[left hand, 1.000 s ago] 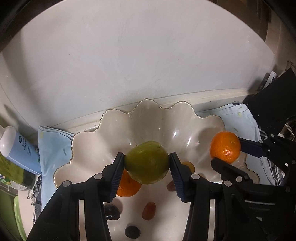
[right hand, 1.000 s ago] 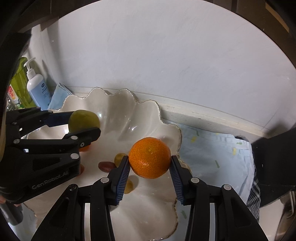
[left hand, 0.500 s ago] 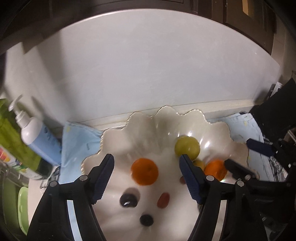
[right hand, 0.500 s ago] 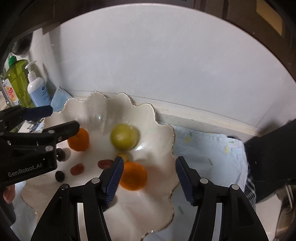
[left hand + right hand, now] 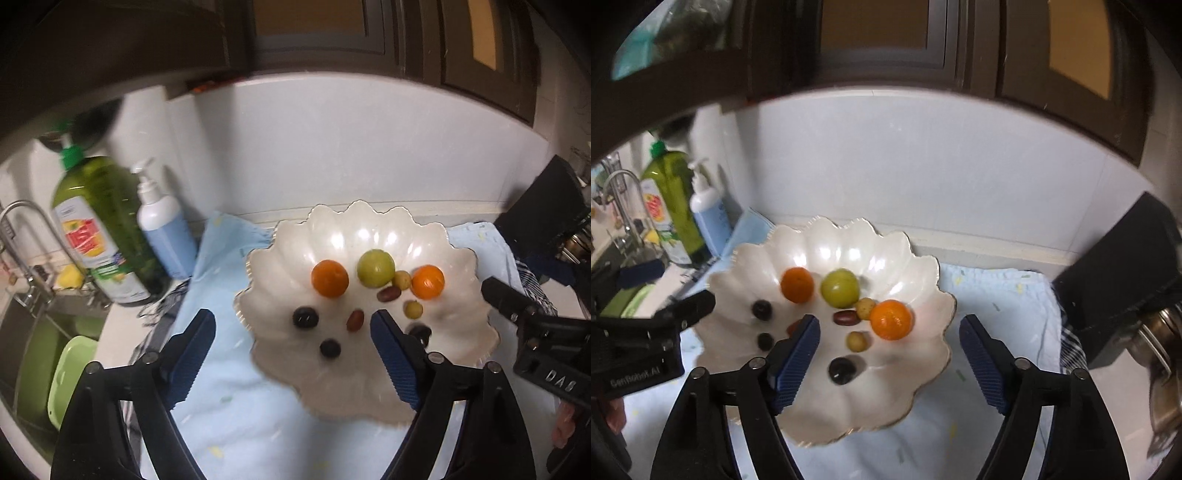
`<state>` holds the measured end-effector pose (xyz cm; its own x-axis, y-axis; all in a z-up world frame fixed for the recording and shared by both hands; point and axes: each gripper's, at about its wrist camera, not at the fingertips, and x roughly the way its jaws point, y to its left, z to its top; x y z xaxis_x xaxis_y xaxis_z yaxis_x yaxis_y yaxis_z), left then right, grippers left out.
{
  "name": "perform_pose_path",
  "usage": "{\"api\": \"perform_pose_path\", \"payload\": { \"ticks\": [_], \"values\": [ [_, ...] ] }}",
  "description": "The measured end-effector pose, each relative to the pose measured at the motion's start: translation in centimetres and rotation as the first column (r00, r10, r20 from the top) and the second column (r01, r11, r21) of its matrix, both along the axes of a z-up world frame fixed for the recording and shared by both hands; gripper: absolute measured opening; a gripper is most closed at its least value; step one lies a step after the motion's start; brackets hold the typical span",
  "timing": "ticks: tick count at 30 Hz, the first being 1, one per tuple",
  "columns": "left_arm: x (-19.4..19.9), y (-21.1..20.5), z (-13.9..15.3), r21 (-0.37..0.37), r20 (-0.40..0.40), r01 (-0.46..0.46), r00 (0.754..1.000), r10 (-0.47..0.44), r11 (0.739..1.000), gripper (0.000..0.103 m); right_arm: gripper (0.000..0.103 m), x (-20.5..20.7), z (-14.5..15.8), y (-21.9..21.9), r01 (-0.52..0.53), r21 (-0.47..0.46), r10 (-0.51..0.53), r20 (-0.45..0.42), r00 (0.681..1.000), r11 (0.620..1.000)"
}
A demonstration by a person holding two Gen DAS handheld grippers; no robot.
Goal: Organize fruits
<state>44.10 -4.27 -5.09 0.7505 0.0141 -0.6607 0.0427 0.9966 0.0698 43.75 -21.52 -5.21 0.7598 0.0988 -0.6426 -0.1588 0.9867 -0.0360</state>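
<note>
Peeking red grape (image 5: 793, 326) behind left pad (image 5: 798, 354)

Bowl (image 5: 916, 280) on cloth (image 5: 993, 295) on the table (image 5: 1115, 384), holding two oranges (image 5: 797, 285) flanking a round fruit (image 5: 840, 288), small fruits before them; two bottles (image 5: 670, 192) left of bowl, sink (image 5: 22, 325) farther left.

We see two orange mandarins (image 5: 797, 284) (image 5: 891, 319), a yellow-green fruit (image 5: 840, 288) mid-frame, on a pearly white scalloped bowl (image 5: 905, 376); pale blue cloth (image 5: 997, 295) beneath.
</note>
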Motion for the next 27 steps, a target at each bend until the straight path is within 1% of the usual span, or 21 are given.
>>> {"api": "perform_pose_path", "payload": {
  "ticks": [3,5,9,12,21,27],
  "values": [
    [-3.0,0.6,0.9,0.016,0.055,-0.001,0.998,0.000,1.000,0.091,0.087,-2.7,1.2,0.3,0.013,0.001,-0.014,0.048,0.999,1.000],
    [-4.6,0.9,1.7,0.030,0.095,-0.008,0.995,0.005,1.000,0.097,0.089,-4.5,1.9,0.5,0.019,0.008,-0.020,0.078,0.997,1.000],
    [-8.8,1.8,3.3,0.060,0.190,-0.029,0.982,0.017,0.998,0.102,0.089,-7.6,2.9,0.9,0.029,0.026,-0.032,0.119,0.992,0.999],
    [-11.6,2.7,4.4,0.045,0.236,-0.026,0.972,0.015,0.999,0.103,0.089,-9.9,3.7,1.2,0.036,0.046,-0.042,0.140,0.989,0.998],
    [-19.5,5.1,6.6,0.035,0.287,0.049,0.956,-0.057,0.998,0.103,0.090,-18.0,5.2,3.1,0.091,0.068,-0.101,0.170,0.980,0.994],
    [-24.8,6.6,7.0,0.038,0.303,0.083,0.949,-0.091,0.996,0.103,0.090,-23.9,6.1,4.9,0.126,0.058,-0.135,0.197,0.971,0.990]
  ]
}}
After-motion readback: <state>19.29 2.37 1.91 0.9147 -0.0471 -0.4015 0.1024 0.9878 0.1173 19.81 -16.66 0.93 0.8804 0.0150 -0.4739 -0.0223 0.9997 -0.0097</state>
